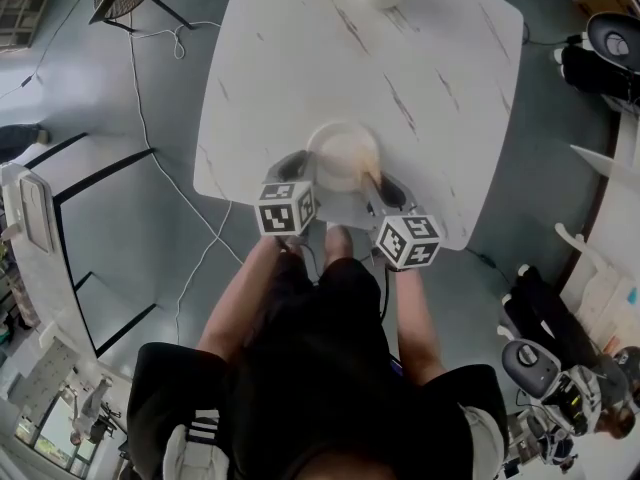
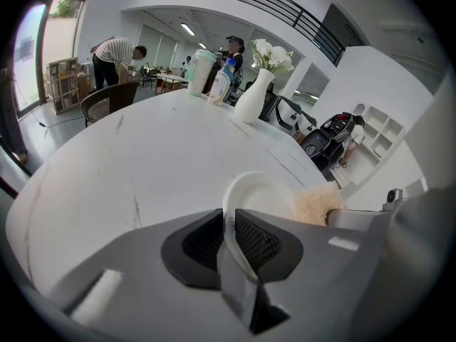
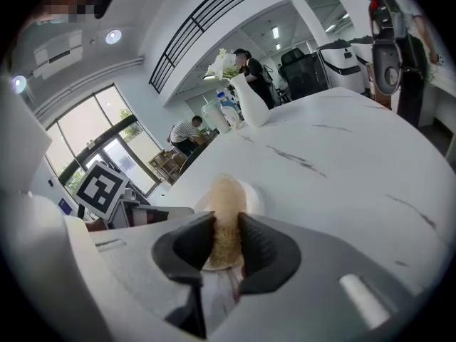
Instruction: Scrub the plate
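– How is the plate [image 1: 338, 155] seen?

– A round white plate with a fluted rim is seen, tilted up on edge. Its near rim is clamped between the jaws of the left tool [image 2: 229, 223]. It is held over the 6 o'clock edge of the worktop [image 1: 400, 68].

– And the sponge [image 3: 224, 212]?

– A tan, coarse, fibrous sponge is gripped upright between the closed jaws of the right tool [image 3: 226, 230]. It is laid against the plate's face at about 4 o'clock, touching near the rim.
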`<state>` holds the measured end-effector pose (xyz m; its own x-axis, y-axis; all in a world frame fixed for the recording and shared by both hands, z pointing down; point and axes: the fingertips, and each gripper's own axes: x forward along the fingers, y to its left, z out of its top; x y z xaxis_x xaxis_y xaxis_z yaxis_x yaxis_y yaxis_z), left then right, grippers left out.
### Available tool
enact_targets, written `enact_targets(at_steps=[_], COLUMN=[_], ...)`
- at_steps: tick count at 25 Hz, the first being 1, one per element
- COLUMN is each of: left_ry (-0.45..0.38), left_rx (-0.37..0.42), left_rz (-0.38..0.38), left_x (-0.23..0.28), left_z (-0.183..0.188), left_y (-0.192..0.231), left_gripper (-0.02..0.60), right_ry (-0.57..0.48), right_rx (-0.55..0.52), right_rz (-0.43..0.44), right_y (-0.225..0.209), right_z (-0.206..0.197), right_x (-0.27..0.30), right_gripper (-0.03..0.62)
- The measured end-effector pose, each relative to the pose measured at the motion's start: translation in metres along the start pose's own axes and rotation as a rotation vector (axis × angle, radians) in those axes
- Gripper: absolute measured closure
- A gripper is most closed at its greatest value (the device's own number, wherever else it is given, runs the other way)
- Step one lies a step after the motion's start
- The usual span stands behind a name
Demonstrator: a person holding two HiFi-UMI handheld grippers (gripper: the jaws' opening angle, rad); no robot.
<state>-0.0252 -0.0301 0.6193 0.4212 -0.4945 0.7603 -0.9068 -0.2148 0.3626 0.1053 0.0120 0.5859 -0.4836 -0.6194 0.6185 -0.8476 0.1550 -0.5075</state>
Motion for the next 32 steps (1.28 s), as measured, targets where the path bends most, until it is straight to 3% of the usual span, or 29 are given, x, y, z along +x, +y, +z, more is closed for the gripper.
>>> enact_targets(at_steps=[26, 32], left_ry=[0.003, -0.020], left_rx=[0.000, 0.028], left_rz=[-0.020, -0.073], left_x=[-0.001, -0.009], left_z=[0.004, 0.014], left_y=[-0.005, -0.015], left_gripper=[0.515, 0.403], right_ry=[-0.036, -0.056], right_rx=[-0.005, -0.013], right_rz=[-0.007, -0.020], right_y=[0.003, 0.004], right_z=[0.012, 0.017], right_x=[-0.009, -0.016], right_gripper=[0.502, 0.502])
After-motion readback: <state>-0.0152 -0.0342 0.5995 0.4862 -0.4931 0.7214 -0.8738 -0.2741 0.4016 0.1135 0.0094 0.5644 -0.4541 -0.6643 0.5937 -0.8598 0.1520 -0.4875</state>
